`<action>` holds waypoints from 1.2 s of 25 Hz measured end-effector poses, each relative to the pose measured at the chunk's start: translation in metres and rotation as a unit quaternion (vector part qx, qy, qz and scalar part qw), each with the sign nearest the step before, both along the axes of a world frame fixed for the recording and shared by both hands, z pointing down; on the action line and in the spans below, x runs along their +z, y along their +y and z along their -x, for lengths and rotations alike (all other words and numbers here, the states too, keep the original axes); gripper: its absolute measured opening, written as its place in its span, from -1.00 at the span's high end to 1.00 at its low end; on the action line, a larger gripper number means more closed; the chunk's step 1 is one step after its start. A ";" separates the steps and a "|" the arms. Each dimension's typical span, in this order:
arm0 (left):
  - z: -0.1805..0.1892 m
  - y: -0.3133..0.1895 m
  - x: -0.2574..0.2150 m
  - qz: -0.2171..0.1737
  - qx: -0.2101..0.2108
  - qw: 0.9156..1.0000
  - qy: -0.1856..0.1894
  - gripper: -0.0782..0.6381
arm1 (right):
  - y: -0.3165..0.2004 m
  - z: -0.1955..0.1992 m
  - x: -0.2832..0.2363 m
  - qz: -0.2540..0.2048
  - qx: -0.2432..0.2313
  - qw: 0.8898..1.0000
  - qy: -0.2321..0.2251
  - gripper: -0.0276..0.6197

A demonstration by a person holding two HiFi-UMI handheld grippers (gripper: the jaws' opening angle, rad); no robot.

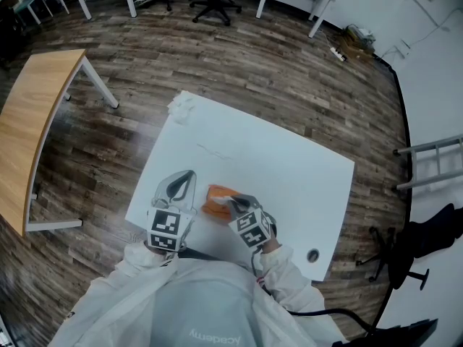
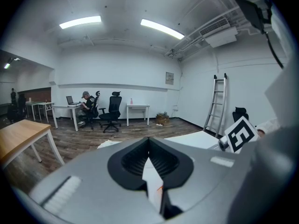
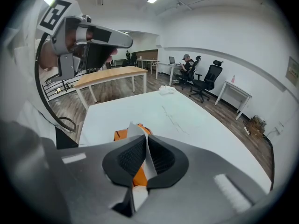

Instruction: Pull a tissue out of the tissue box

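R claw (image 3: 145, 149): pinched shut on tissue (image 3: 135, 130), the sheet's tip standing up betw. the pads.
L claw (image 2: 149, 146): closed, empty, at 9 o'clock of the box, looks clear of it.
tissue box (image 1: 215, 199): orange, near tabletop's (image 1: 289, 172) 6 o'clock edge, under R claw.
Risk 1: nothing pins box; a pull prob. drags or lifts it w/ the sheet.
Risk 2: grip is on a thin corner; fast yank could tear or slip it.

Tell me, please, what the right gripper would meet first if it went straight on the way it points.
Probably the orange tissue box: the right gripper, shut on a tissue, points down at it.
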State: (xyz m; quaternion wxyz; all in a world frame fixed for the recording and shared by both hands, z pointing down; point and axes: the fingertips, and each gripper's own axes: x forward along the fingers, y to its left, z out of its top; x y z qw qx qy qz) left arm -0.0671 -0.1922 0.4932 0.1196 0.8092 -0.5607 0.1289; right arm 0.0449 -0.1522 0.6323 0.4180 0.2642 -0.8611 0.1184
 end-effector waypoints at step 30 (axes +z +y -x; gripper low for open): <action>-0.005 0.003 0.000 -0.001 0.005 1.000 0.003 0.78 | 0.002 0.000 -0.025 -0.019 0.011 0.999 -0.024 0.90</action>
